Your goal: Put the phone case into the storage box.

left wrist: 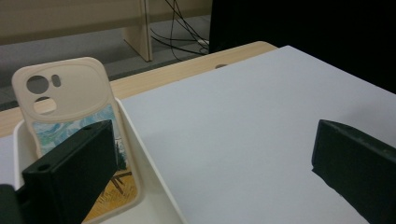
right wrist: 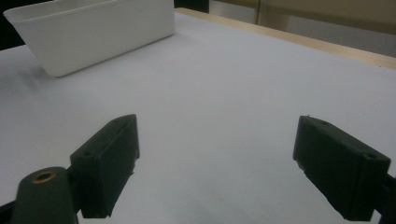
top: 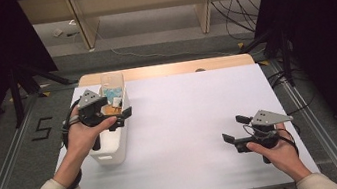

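Observation:
A white plastic bin (top: 112,148) stands at the left of the white-covered table (top: 190,116). A cream phone case (top: 113,88) with a blue and yellow painted picture leans upright at the bin's far end. My left gripper (top: 123,117) hovers over the bin, open. In the left gripper view the phone case (left wrist: 70,93) stands behind my left jaw, inside the bin's rim (left wrist: 154,186), and the left gripper (left wrist: 212,154) holds nothing. My right gripper (top: 232,129) rests low over the table's right front, open and empty. In the right gripper view the right gripper (right wrist: 217,140) faces the bin (right wrist: 102,32) across bare sheet.
A wooden table edge (top: 168,69) shows beyond the white sheet. Cables (top: 234,9) and wooden furniture legs (top: 204,8) lie on the floor behind. Black stand legs (top: 28,80) flank the table, and a taped "5" (top: 42,128) marks the floor at left.

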### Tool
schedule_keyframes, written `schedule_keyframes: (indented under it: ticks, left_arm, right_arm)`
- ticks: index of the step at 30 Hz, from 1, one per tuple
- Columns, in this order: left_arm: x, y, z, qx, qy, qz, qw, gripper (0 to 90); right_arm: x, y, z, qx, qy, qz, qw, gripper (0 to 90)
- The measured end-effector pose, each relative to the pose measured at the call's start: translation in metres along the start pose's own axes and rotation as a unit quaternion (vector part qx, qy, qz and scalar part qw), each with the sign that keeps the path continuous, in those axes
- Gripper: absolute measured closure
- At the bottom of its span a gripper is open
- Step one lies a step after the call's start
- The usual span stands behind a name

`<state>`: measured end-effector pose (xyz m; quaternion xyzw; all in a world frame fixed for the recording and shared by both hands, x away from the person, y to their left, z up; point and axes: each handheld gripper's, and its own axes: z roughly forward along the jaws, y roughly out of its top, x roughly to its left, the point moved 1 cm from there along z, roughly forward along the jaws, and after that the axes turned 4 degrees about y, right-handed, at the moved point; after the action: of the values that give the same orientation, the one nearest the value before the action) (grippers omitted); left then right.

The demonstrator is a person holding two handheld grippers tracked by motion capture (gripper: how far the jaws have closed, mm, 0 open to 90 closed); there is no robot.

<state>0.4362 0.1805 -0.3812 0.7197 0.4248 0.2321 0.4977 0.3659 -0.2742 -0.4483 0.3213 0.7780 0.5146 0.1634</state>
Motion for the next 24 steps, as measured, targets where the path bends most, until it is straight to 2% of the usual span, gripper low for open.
schedule_keyframes:
  ticks: [7, 17, 24]
  left_arm:
    - [-0.007, -0.006, -0.005, -0.001, -0.011, -0.001, 0.9999, 0.0]
    - [-0.023, -0.02, -0.011, -0.006, -0.031, 0.015, 0.9994, 0.0]
    - [-0.027, -0.029, -0.019, -0.012, -0.037, 0.02, 0.999, 0.0]
  right_arm:
    - [0.0, 0.0, 0.0, -0.001, 0.0, -0.001, 1.0, 15.4]
    - [0.0, 0.0, -0.001, 0.0, -0.001, -0.002, 1.0, 15.4]
    - [0.0, 0.0, -0.001, 0.0, -0.002, -0.002, 1.0, 15.4]
